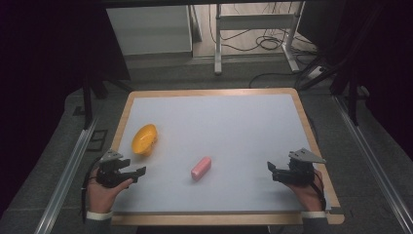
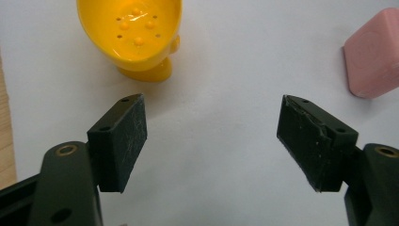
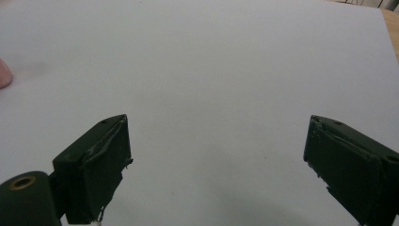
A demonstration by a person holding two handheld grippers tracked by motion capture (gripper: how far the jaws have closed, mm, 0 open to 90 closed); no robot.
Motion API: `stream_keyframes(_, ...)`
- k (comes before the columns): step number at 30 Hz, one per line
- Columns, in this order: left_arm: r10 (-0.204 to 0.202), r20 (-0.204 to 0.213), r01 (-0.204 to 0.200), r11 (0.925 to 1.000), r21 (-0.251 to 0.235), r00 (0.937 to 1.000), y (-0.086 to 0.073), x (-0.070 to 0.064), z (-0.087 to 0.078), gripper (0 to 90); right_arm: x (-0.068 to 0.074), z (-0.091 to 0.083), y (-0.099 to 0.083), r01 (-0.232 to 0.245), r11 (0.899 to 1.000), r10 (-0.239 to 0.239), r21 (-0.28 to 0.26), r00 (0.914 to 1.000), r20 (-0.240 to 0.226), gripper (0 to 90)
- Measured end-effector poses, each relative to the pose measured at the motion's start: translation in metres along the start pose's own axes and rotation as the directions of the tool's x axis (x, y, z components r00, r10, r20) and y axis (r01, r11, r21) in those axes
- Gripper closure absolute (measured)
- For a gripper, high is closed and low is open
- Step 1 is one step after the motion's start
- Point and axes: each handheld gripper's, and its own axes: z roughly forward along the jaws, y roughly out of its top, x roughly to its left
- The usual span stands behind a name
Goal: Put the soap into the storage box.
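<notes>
A yellow soap dish with raised dots inside lies tipped on its side at the left of the white mat. A pink soap bar rests near the mat's middle front. My left gripper hovers just below the dish, open and empty; its own view shows the dish ahead and the soap off to the right, between wide-apart jaws. At the mat's right front, my right gripper is open with nothing between its jaws, and a pink sliver of the soap sits at its far left.
The mat lies on a wooden board with edges on all sides. Metal rails run along both sides. A white table frame and cables are beyond the far edge.
</notes>
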Motion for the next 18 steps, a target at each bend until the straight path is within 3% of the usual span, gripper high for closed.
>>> stream_keyframes(18, 0.007, -0.004, -0.007, 1.0000, -0.007, 1.0000, 0.0008, -0.0015, -0.0036, 24.9, -0.0069, -0.0035, -0.0030, -0.001, 1.000, 0.001, 0.014, 1.0000, 0.010, 8.9)
